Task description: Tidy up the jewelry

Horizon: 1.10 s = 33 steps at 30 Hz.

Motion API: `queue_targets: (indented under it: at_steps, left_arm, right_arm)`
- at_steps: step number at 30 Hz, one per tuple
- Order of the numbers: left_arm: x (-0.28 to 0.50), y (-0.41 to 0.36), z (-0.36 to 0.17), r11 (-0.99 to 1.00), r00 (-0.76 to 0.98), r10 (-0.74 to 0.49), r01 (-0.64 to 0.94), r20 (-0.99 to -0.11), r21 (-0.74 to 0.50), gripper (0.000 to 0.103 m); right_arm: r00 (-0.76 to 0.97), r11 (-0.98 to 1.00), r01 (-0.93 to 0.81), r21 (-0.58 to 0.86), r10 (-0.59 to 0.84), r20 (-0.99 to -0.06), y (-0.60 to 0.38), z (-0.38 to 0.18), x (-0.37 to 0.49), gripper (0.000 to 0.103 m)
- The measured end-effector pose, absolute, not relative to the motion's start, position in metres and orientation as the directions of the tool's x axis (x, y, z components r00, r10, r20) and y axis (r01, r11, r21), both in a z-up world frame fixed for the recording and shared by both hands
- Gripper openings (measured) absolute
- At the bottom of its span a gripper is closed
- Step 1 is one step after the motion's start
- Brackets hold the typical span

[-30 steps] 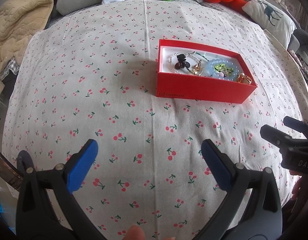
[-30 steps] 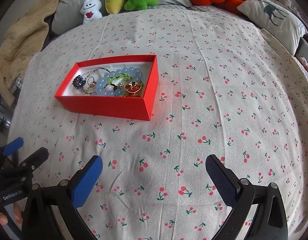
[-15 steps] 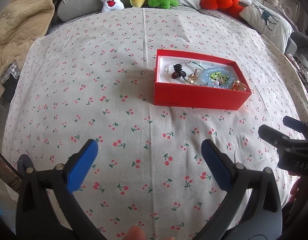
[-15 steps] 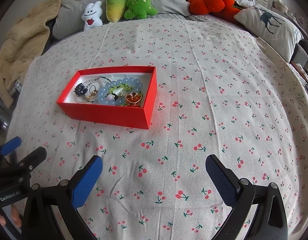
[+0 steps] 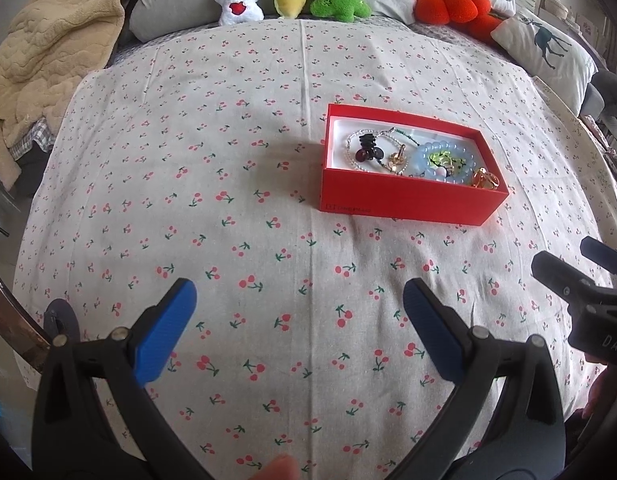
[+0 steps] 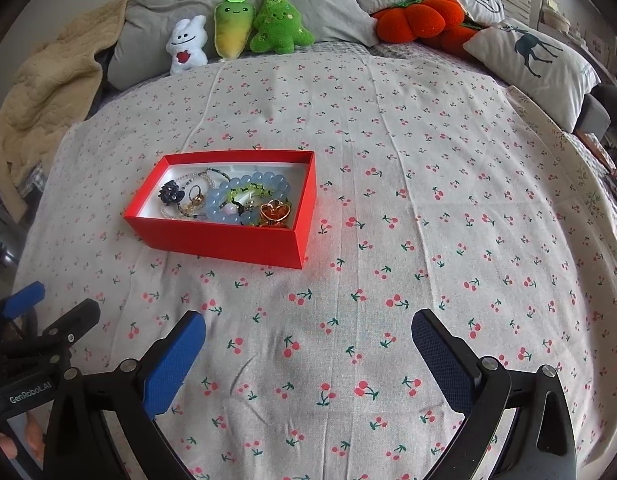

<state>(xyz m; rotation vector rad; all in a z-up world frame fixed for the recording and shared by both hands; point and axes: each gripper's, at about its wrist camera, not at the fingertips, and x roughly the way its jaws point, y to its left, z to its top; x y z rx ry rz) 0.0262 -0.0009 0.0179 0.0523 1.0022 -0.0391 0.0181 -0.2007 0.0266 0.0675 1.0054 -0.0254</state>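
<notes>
One red box sits on the bed, and inside it I count one pale blue bead bracelet, one thin beaded strand, one dark hair clip and two gold-coloured pieces; the rest of the tangle is too small to count. Along the head of the bed stand three small plush toys, one white and two green. One orange plush lies beside them. Two pairs of tongs, left and right, each with two blue pads.
</notes>
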Motion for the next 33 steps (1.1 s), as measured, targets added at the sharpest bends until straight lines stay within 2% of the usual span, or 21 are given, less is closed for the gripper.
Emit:
queue_targets:
  at_steps: [12, 24, 28, 33]
  left_arm:
    - [0.002, 0.007, 0.040, 0.997, 0.546, 0.016, 0.054, -0.838, 0.054, 0.103]
    - [-0.008, 0.014, 0.044, 0.997, 0.563, 0.046, 0.022, -0.825, 0.070, 0.103]
    - [-0.002, 0.007, 0.030, 0.996, 0.552, 0.058, 0.022, -0.832, 0.084, 0.103]
    - [0.014, 0.004, -0.003, 0.997, 0.545, 0.070, -0.010, -0.836, 0.078, 0.103]
  right_arm:
    - [0.570, 0.999, -0.003, -0.034, -0.026, -0.821, -0.189, 0.058, -0.020, 0.103]
    - [0.569, 1.000, -0.011, -0.018, -0.008, -0.822, -0.188, 0.063, -0.029, 0.103]
    - [0.553, 1.000, -0.007, 0.003, 0.006, -0.833, -0.186, 0.056, -0.024, 0.103]
    - [0.487, 1.000, 0.016, 0.001, -0.007, -0.873, -0.185, 0.018, -0.006, 0.103]
